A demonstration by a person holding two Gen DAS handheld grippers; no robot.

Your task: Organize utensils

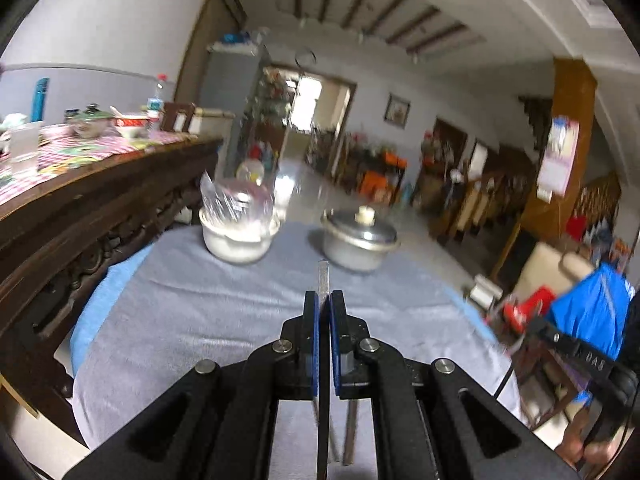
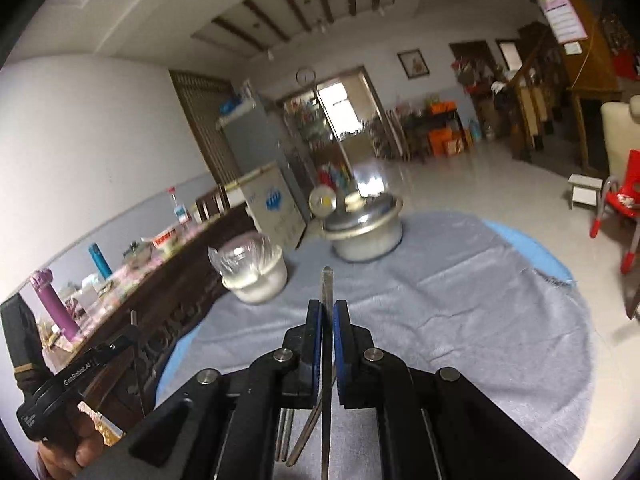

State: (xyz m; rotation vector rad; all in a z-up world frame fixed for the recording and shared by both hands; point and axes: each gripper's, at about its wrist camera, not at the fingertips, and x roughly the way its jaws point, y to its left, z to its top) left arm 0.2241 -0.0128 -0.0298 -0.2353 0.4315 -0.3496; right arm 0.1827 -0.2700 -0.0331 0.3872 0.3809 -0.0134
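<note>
My left gripper [image 1: 324, 300] is shut on a thin flat metal utensil [image 1: 323, 276] whose end sticks out past the pads, held above the grey cloth-covered round table [image 1: 192, 304]. My right gripper [image 2: 328, 308] is shut on a similar metal utensil [image 2: 327, 284], also above the table [image 2: 460, 300]. More metal utensil handles [image 2: 286, 432] lie below the right gripper, and one [image 1: 351, 428] below the left. The left gripper's body [image 2: 76, 376] shows at the lower left of the right wrist view; the right gripper's body [image 1: 580, 356] shows at the right of the left wrist view.
A white bowl with a plastic bag [image 1: 240, 232] [image 2: 256, 276] and a lidded metal pot [image 1: 358, 240] [image 2: 364, 228] stand at the table's far side. A dark carved wooden sideboard [image 1: 92, 208] with bottles and dishes runs along the left. A red chair [image 2: 620, 208] stands at right.
</note>
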